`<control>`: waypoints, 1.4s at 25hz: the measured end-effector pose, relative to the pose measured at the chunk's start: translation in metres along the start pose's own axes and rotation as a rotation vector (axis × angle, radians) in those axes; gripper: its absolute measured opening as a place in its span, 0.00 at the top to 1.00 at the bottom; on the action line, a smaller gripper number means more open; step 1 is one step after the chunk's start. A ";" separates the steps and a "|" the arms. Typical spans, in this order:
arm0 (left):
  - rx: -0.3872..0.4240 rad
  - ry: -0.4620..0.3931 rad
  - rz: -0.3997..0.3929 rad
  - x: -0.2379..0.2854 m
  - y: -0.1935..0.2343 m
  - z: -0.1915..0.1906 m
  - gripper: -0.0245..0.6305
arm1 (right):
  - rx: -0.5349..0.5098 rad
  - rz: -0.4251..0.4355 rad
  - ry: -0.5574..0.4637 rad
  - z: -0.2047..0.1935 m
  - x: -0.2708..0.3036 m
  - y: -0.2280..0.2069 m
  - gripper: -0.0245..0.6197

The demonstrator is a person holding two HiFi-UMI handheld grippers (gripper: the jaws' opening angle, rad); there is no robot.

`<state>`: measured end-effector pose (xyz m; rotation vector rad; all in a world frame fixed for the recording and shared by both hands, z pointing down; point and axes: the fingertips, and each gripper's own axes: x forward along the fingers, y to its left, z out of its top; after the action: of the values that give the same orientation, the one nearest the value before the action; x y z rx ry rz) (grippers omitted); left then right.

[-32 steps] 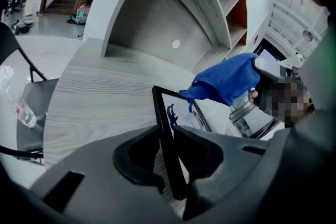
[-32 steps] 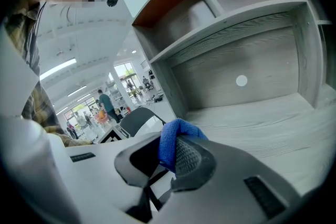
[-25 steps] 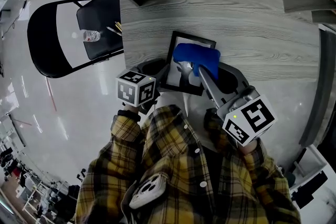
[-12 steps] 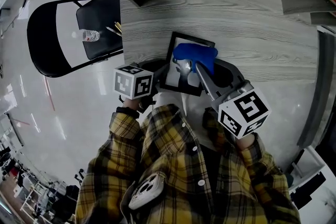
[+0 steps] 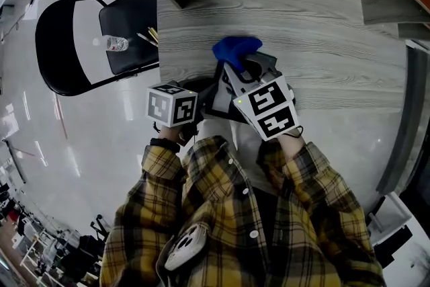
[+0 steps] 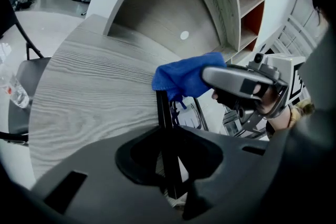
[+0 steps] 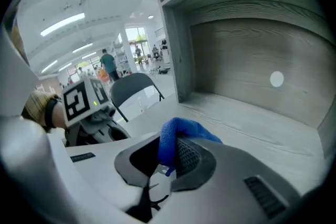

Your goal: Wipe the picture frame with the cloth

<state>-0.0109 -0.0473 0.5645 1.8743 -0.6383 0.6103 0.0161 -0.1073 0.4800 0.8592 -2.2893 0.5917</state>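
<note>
A grey wood-grain table [image 5: 336, 30] curves away in front of me. To its left a black folding chair [image 5: 127, 27] stands on a glossy white floor [image 5: 40, 144]. My left gripper [image 6: 169, 162] is clamped on the near edge of the picture frame [image 6: 163, 107]. My right gripper [image 7: 167, 157] pinches the blue cloth [image 5: 234, 50], which lies against the frame's far top edge.

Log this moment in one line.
left tongs: shut on picture frame | right tongs: shut on cloth | cloth at frame's top edge
</note>
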 end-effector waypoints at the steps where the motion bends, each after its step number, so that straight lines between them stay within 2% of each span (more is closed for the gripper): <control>1: -0.003 0.001 0.005 -0.001 -0.001 0.000 0.85 | -0.038 -0.011 0.035 -0.005 0.009 0.000 0.90; 5: 0.003 -0.001 0.022 -0.002 -0.004 0.002 0.85 | -0.153 -0.051 0.161 -0.032 0.035 -0.002 0.90; 8: 0.004 -0.007 0.025 -0.002 -0.005 0.003 0.85 | -0.166 -0.066 0.178 -0.038 0.040 -0.005 0.90; 17: -0.020 -0.020 0.030 -0.005 -0.002 0.002 0.85 | -0.074 -0.084 0.199 -0.057 0.024 -0.020 0.90; 35: -0.021 -0.046 0.055 -0.005 -0.002 0.002 0.85 | 0.117 -0.214 0.260 -0.135 -0.061 -0.078 0.90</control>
<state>-0.0134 -0.0477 0.5591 1.8608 -0.7253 0.5949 0.1593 -0.0559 0.5495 1.0049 -1.9163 0.7011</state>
